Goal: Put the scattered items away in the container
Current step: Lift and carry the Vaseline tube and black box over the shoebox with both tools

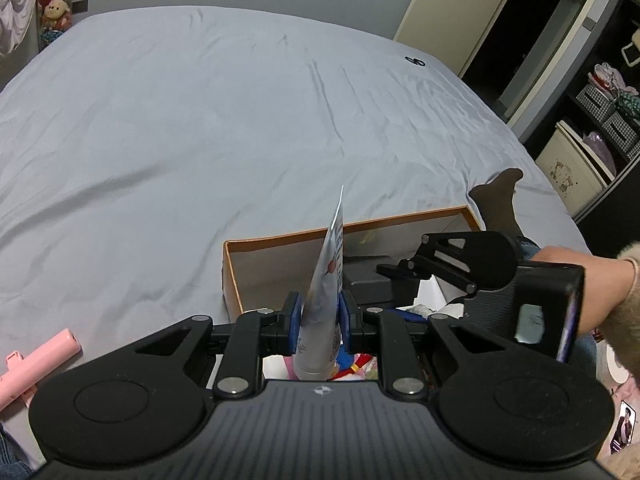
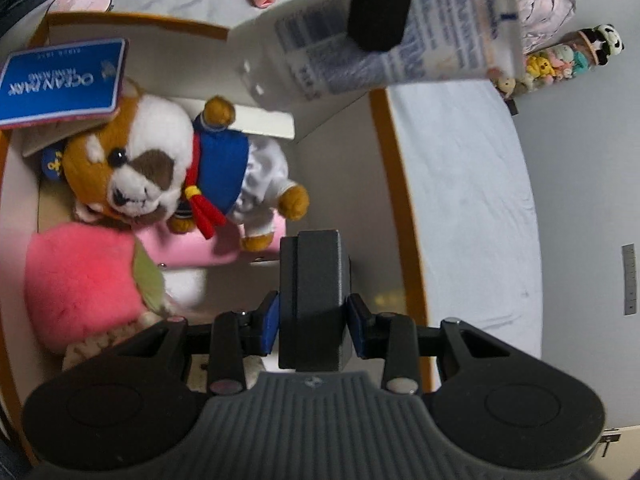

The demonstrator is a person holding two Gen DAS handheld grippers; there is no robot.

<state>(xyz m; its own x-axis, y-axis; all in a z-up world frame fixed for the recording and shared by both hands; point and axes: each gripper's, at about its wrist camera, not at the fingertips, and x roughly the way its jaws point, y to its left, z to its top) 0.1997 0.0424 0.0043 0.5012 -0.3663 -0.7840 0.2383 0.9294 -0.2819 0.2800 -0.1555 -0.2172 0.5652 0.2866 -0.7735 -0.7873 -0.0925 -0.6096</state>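
The tube (image 1: 325, 300) stands crimp-end up between the blue pads (image 1: 295, 322) of the left gripper (image 1: 319, 322), clamped near its cap end, above the near end of the box (image 1: 280, 240). In the right wrist view the tube (image 2: 360, 56) hangs over the box's far wall.

The right gripper (image 2: 314, 326) is closed on a dark block (image 2: 314, 300), held over the box's open right part, just inside the orange rim (image 2: 394, 200).

The box's left part is filled by a plush dog (image 2: 160, 172), a pink plush (image 2: 80, 280), a pink case (image 2: 192, 252) and a blue card (image 2: 60, 80); bare floor shows only to the right of them.

Outside the box, a pink stick (image 1: 36, 364) lies on the bed (image 1: 200, 120), which spreads wide on the far and left sides. A foot (image 1: 500, 200) rests just beyond the box's far right corner.
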